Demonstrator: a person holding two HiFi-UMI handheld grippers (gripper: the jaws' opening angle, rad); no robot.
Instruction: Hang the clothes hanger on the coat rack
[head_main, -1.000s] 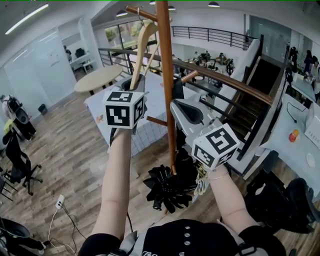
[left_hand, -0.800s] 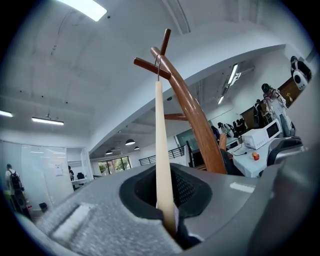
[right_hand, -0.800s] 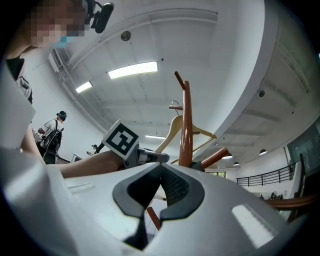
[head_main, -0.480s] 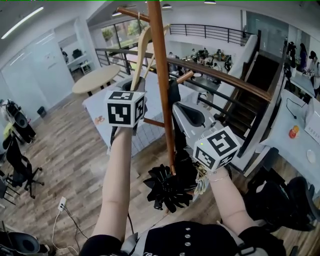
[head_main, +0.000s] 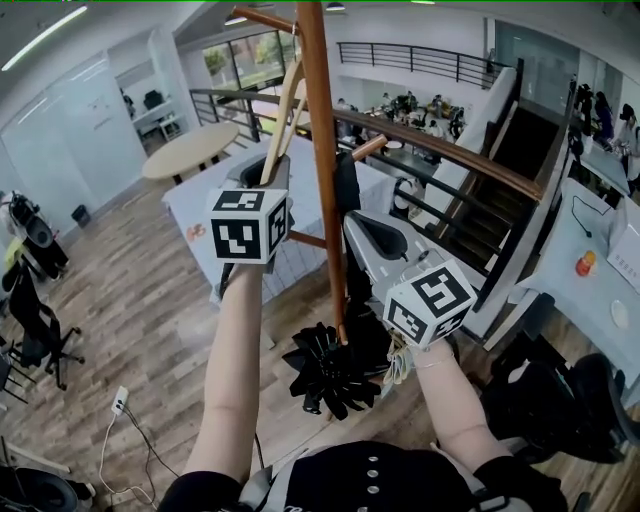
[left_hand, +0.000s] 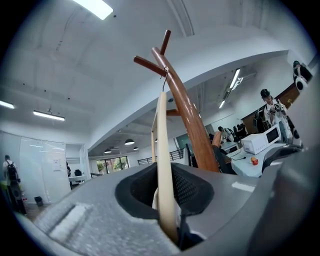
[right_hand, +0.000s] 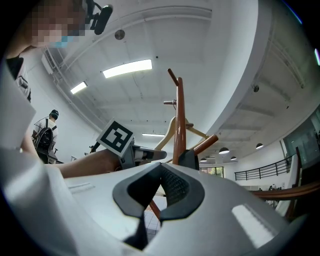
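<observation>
A pale wooden hanger hangs by its metal hook from a top peg of the brown coat rack. My left gripper is raised left of the pole. Its jaws are opening, and the hanger's lower arm still runs between them, with a dark gap beside it. My right gripper is lower, just right of the pole, shut with nothing in it. In the right gripper view the rack, the hanger and my left gripper stand ahead of the right gripper.
A black finned base sits at the rack's foot. Behind it is a white table, and farther left a round table. A wooden-topped railing runs to the right. Office chairs stand at the left.
My right gripper sits slightly lower beside the pole. My left gripper stays at the hanger's arm, and the hanger still hangs from the peg.
</observation>
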